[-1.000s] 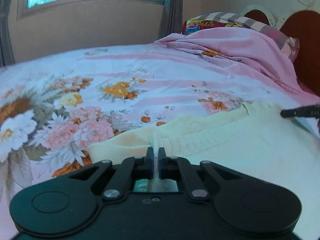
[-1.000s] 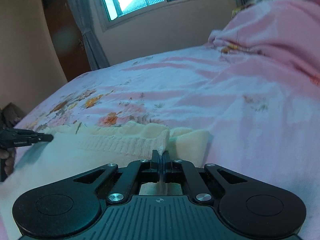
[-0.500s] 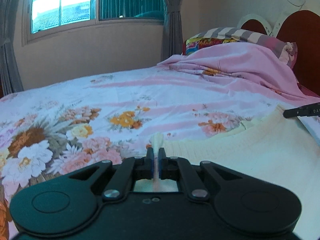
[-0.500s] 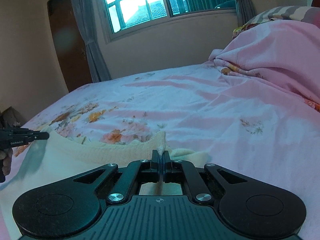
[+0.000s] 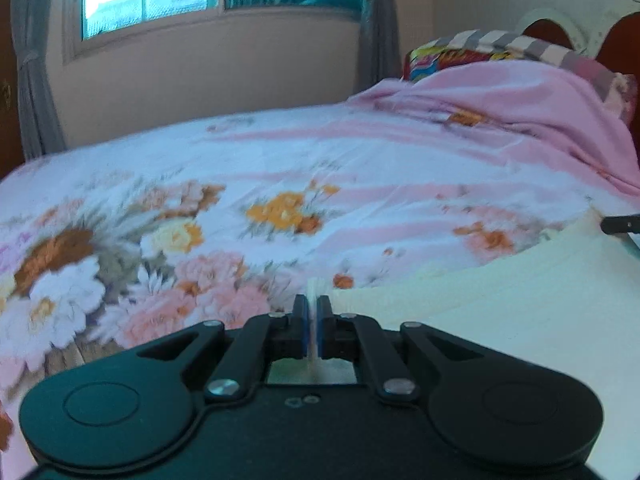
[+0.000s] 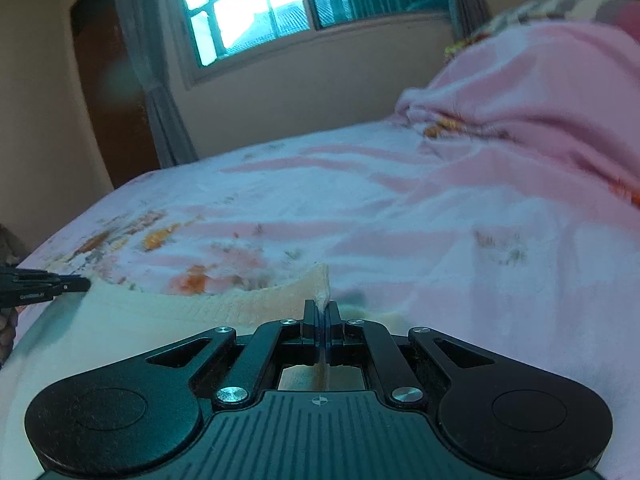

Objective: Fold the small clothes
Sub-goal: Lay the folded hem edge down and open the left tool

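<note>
A small cream knit garment (image 5: 500,304) is stretched between my two grippers above the floral bed sheet (image 5: 280,184). My left gripper (image 5: 312,312) is shut on the garment's left edge, a sliver of cloth showing between its jaws. My right gripper (image 6: 322,316) is shut on the garment's right corner (image 6: 320,280), and the garment (image 6: 140,320) spreads to the left below it. The right gripper's tip shows at the right edge of the left wrist view (image 5: 620,224). The left gripper's tip shows at the left edge of the right wrist view (image 6: 44,286).
A bunched pink blanket (image 5: 500,112) and patterned pillows (image 5: 480,48) lie at the head of the bed by a wooden headboard (image 5: 624,36). A window (image 6: 260,4) with curtains is on the far wall, and a dark door (image 6: 108,88) stands left of it.
Both grippers have lifted the garment's edge off the sheet and pulled it taut. The views have tilted upward and show more of the wall and window.
</note>
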`<state>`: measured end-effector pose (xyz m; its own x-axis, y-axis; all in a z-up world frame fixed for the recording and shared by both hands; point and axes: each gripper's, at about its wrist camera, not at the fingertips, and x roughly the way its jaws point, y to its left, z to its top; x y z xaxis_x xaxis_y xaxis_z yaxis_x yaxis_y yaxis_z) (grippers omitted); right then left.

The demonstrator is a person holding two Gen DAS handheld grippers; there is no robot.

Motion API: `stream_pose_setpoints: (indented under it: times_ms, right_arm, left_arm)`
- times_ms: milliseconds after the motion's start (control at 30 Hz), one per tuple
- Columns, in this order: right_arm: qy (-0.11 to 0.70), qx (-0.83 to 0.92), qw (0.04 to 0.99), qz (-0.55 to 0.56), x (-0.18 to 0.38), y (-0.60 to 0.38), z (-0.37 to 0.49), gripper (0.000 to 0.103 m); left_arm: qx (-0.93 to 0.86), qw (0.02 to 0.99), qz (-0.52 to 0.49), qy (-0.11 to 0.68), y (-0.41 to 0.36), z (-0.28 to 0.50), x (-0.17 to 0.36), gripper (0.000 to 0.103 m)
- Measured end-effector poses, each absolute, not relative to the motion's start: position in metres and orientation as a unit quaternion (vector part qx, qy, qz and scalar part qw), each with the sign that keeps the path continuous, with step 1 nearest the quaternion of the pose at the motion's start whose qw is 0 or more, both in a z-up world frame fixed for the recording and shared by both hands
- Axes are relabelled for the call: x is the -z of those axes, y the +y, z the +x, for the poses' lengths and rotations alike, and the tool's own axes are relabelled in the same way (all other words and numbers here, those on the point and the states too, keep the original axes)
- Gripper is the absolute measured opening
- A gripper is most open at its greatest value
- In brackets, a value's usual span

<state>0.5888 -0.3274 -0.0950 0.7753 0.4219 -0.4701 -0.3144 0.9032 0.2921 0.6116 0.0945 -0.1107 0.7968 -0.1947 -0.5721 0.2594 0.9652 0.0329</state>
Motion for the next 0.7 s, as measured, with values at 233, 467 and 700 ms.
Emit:
stream_pose_setpoints:
  times_ms: [233, 467, 700]
  right_arm:
    - [0.285, -0.18, 0.938, 0.08, 0.11, -0.319, 0.592, 0.002]
    - [0.291, -0.174, 0.938, 0.069, 0.111, -0.316, 0.592, 0.002]
    - [0.299, -0.161, 0.939, 0.056, 0.108, -0.31, 0.592, 0.002]
  left_arm:
    - [0.112, 0.944, 0.055, 0.306, 0.094, 0.612, 0.124, 0.002]
    - [0.104, 0.938, 0.092, 0.317, 0.083, 0.614, 0.125, 0.002]
    - [0.08, 0.938, 0.102, 0.321, 0.08, 0.613, 0.121, 0.027]
